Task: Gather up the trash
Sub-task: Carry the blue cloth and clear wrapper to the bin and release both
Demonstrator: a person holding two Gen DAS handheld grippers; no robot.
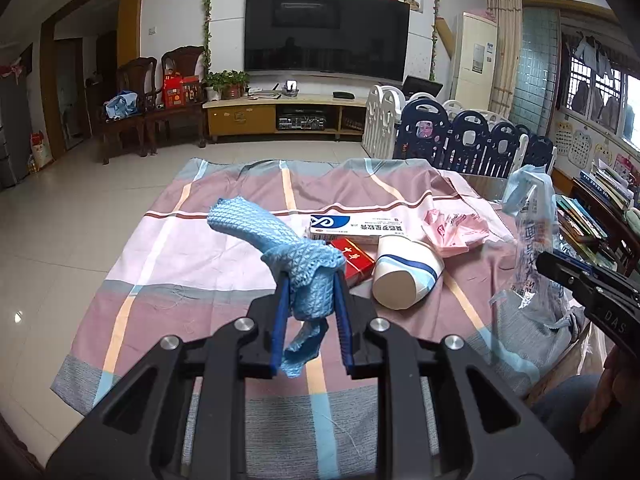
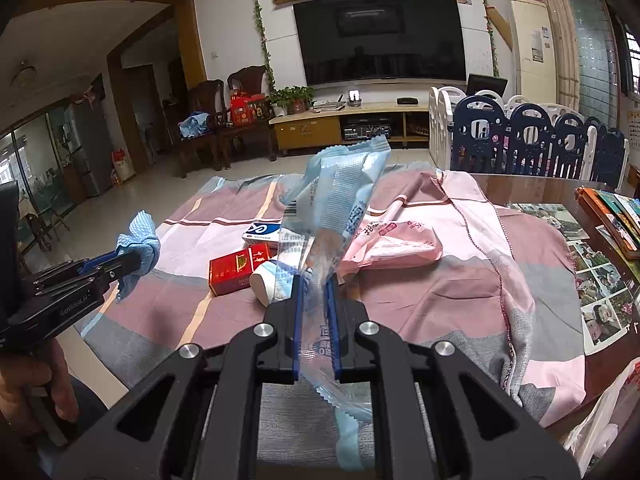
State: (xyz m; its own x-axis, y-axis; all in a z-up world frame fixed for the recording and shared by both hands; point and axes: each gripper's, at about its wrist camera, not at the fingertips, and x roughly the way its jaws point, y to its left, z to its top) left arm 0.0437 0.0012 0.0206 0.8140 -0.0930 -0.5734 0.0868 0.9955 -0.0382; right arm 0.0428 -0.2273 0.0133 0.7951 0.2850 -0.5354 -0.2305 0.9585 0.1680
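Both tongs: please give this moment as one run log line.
left tongs: shut on cloth | right tongs: shut on wrapper | cup: on table

On the tablecloth (image 1: 168,240), the cigarette pack (image 1: 354,258) lies between carton (image 1: 352,227) and cup (image 1: 404,276).

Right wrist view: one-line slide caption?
Right gripper clamps a clear blue wrapper above the red box, paper cup and pink packet.
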